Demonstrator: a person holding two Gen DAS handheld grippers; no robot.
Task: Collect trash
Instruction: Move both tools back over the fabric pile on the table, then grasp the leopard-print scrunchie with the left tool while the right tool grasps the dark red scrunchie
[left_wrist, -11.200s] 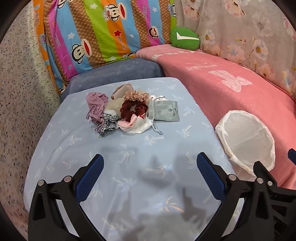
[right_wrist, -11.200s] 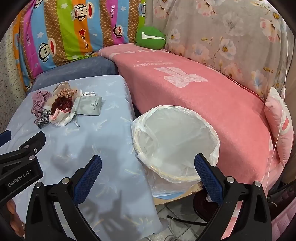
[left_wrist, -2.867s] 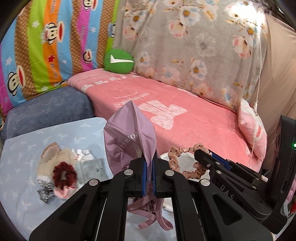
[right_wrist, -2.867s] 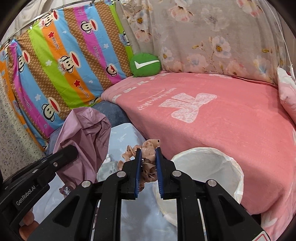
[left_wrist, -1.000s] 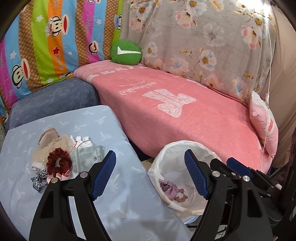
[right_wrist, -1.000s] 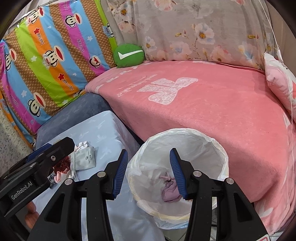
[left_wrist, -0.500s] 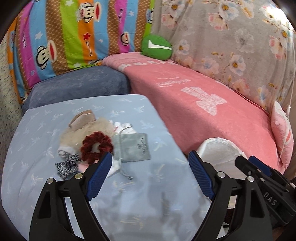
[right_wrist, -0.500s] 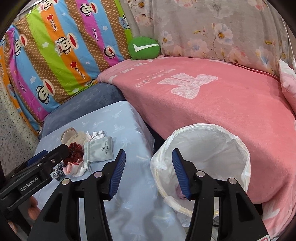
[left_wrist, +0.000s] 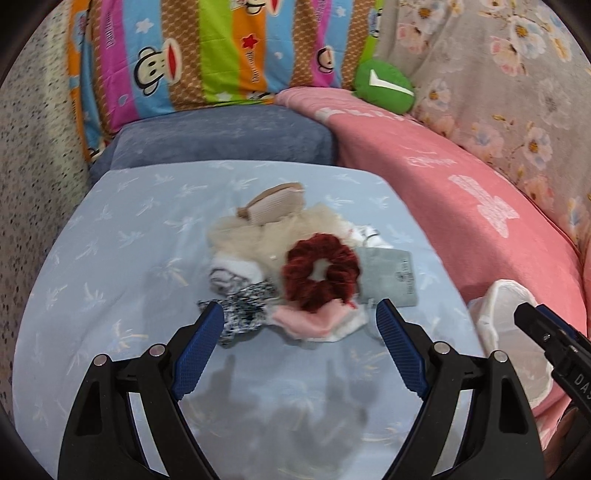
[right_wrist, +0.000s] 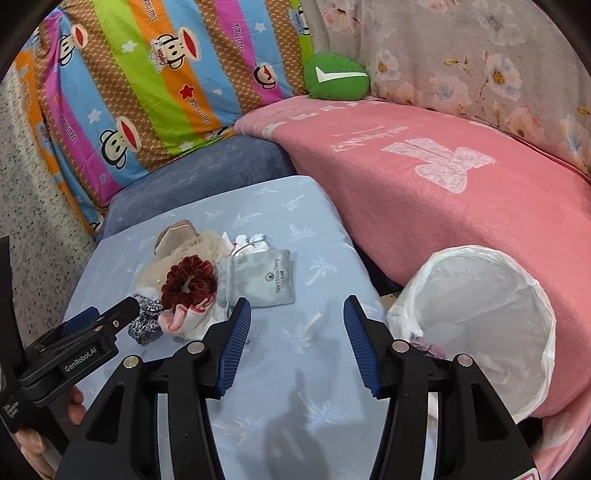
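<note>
A pile of small items lies on the light blue cloth (left_wrist: 122, 266): a dark red scrunchie (left_wrist: 320, 272) (right_wrist: 189, 282), a grey pouch (left_wrist: 391, 277) (right_wrist: 258, 281), a black-and-white scrunchie (left_wrist: 243, 312), a pink cloth (left_wrist: 314, 320), a beige fluffy piece (left_wrist: 258, 232) and white bits. My left gripper (left_wrist: 300, 336) is open and empty just short of the pile. My right gripper (right_wrist: 297, 328) is open and empty over the cloth, right of the pile. The white-lined bin (right_wrist: 476, 314) (left_wrist: 506, 332) stands right of the cloth, with something purple inside.
A pink blanket (right_wrist: 461, 192) covers the sofa on the right. A blue-grey cushion (left_wrist: 221, 136), a striped monkey-print cover (right_wrist: 147, 74) and a green pillow (right_wrist: 336, 77) lie behind the cloth. A speckled wall is on the left.
Both grippers have swung left from the bin toward the pile and come closer to it. Both stay open and empty.
</note>
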